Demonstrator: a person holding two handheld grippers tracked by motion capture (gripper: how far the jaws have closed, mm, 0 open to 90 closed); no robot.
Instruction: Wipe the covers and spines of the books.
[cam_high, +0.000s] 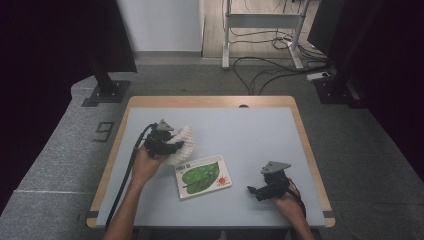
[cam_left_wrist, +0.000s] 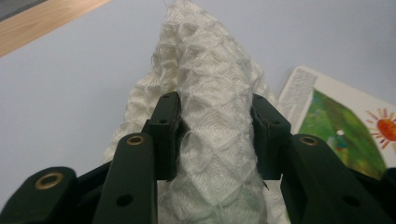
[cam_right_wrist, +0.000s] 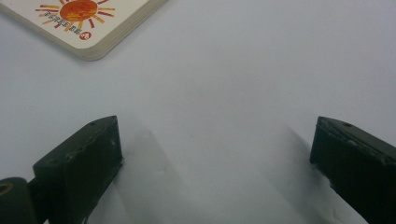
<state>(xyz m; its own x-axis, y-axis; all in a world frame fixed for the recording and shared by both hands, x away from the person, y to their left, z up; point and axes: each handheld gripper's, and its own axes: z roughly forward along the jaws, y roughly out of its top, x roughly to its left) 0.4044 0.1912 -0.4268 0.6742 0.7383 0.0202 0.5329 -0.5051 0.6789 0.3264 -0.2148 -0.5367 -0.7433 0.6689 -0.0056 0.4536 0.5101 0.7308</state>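
Our left gripper (cam_left_wrist: 215, 130) pinches the white waffle-weave cloth (cam_left_wrist: 210, 93) just beside the picture book (cam_high: 202, 176), lifting it clear; our right gripper (cam_right_wrist: 217, 154) rests wide open, nothing between its jaws.

Dim surroundings, lit tabletop, soft close-ups.

Black tools (cam_high: 172, 145), grey three-cornered plates (cam_high: 276, 166)

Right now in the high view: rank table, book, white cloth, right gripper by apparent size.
1. Table, by far the largest.
2. Book.
3. White cloth, partly hidden by the left gripper clamped on it, so its full extent is unsure.
4. Right gripper, close to the cloth's visible patch; treat 3 and 4 as near-tied.
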